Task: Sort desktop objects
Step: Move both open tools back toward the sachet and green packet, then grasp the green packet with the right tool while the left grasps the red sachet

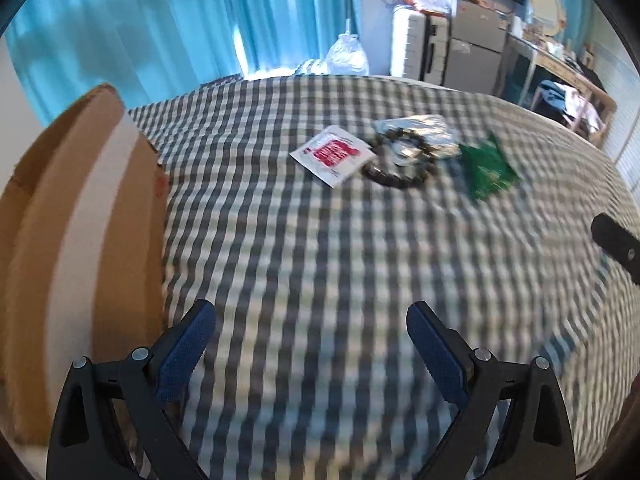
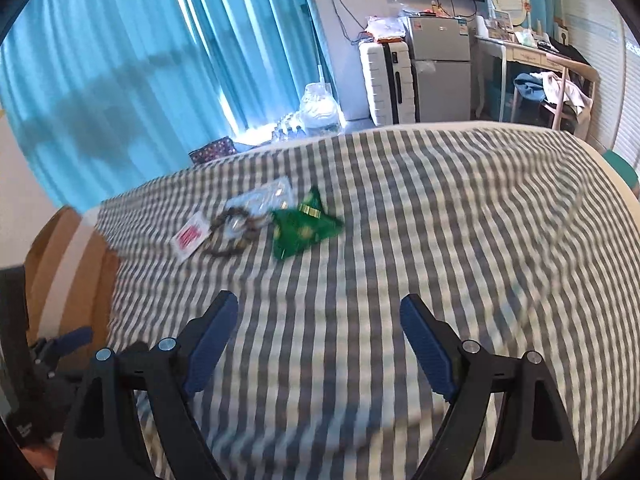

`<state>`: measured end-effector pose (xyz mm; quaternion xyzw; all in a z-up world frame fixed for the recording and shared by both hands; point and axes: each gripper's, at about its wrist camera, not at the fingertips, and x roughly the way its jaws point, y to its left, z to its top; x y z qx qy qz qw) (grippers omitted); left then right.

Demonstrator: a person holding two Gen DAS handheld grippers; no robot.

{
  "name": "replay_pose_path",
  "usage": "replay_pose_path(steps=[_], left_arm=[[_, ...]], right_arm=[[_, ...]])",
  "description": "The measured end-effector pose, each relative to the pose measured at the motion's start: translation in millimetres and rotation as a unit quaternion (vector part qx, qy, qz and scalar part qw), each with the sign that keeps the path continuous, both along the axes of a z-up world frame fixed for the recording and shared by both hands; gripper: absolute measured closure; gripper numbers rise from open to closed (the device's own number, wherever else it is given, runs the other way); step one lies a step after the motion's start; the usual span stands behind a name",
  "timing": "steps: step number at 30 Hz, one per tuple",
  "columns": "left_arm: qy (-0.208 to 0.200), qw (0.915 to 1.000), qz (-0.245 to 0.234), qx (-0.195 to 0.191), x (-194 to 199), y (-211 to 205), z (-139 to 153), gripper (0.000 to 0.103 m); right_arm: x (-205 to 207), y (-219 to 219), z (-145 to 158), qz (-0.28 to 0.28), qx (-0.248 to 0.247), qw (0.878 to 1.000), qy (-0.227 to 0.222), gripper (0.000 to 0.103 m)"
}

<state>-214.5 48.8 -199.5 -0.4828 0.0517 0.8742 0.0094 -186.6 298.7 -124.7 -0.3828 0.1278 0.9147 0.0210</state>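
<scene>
On the checked cloth lie a white packet with red print, a dark bead bracelet on a clear plastic bag, and a green packet. They also show in the right wrist view: the white packet, the bracelet, the clear bag, the green packet. My left gripper is open and empty, well short of them. My right gripper is open and empty, near the green packet's side.
A cardboard box with a white tape stripe stands at the left edge of the cloth, also in the right wrist view. Blue curtains, a suitcase, a small fridge and a desk lie beyond.
</scene>
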Motion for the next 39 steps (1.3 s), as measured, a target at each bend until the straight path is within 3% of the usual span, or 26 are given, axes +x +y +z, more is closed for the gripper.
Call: replay_pose_path(steps=[9,13,17,20,25,29,33,35,37,39], left_arm=[[-0.011,0.9986,0.026,0.044,-73,27,-38,0.004],[0.019,0.9977,0.055,0.033,-91,28,-46,0.004],[0.017,0.9992,0.007,0.037,-105,20,-50,0.004],[0.021,0.9991,-0.036,0.006,-108,14,-51,0.003],[0.018,0.9986,-0.046,-0.017,-119,-3,-43,0.001],[0.024,0.9972,-0.068,-0.021,-136,-1,-43,0.002],[0.016,0.9964,-0.082,0.018,-144,0,-40,0.026],[0.015,0.9956,-0.091,0.018,-145,3,-39,0.036],[0.020,0.9936,-0.111,0.007,-144,12,-35,0.057],[0.017,0.9920,-0.124,0.008,-147,21,-33,0.070]], right_arm=[[-103,-7,-40,0.038,0.016,0.999,-0.013,0.020],[-122,-11,-49,0.063,0.022,0.998,-0.008,0.020],[-133,-17,-63,0.078,0.040,0.996,-0.019,0.020],[-137,-13,-76,0.076,0.026,0.996,-0.036,0.020],[-134,-17,-73,0.071,0.035,0.996,-0.036,0.022],[-131,-18,-73,0.065,0.033,0.997,-0.037,0.038],[-125,-20,-71,0.057,0.028,0.997,-0.040,0.042],[-119,-19,-71,0.054,0.025,0.997,-0.042,0.043],[-107,-20,-72,0.049,0.019,0.998,-0.042,0.044],[-94,-20,-72,0.043,0.012,0.998,-0.042,0.046]])
